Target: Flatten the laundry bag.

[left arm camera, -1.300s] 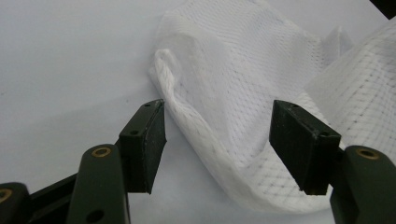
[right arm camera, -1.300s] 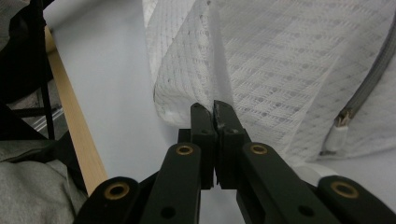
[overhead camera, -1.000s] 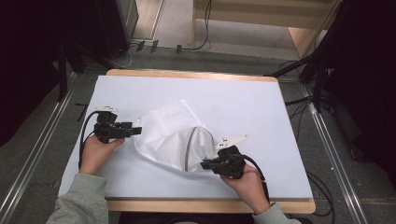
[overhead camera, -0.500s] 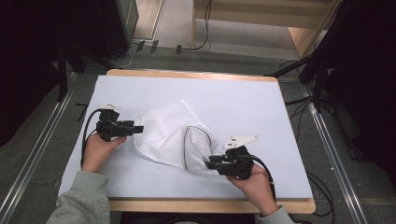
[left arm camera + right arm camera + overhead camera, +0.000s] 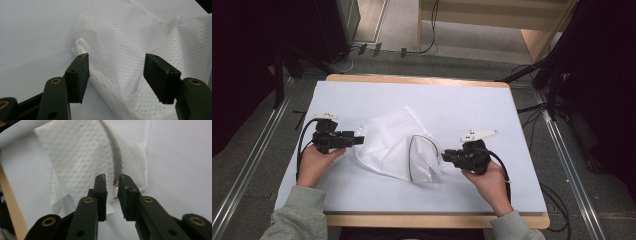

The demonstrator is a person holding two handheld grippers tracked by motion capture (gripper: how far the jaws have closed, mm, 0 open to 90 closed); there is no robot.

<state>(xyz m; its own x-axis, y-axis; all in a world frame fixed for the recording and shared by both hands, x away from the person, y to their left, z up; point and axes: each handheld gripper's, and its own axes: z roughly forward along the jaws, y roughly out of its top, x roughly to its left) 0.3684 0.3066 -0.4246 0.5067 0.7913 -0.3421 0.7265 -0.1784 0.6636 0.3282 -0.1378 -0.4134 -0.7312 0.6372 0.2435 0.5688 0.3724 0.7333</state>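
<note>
A white mesh bag (image 5: 387, 145) with a grey zipper (image 5: 412, 155) lies crumpled in the middle of the white-covered table (image 5: 472, 105). My left gripper (image 5: 361, 140) sits at the bag's left edge, open wide, with a fold of mesh (image 5: 125, 50) lying between its jaws untouched (image 5: 116, 60). My right gripper (image 5: 444, 156) is at the bag's right corner. Its jaws have just been closing and stand a narrow gap apart (image 5: 111, 178). The end of the zipper (image 5: 115, 152) lies in that gap on the mesh (image 5: 82, 157), and the pads do not visibly press it.
A wooden rim (image 5: 412, 220) runs along the table's near edge. Bare white cover stretches behind and to the right of the bag. Cables (image 5: 522, 107) lie on the floor beyond the right side, and metal rails (image 5: 572, 165) flank the table.
My right gripper has shifted right and slightly farther from the near edge. The bag's right part with the zipper has moved right with it and changed shape. The left gripper has stayed in place.
</note>
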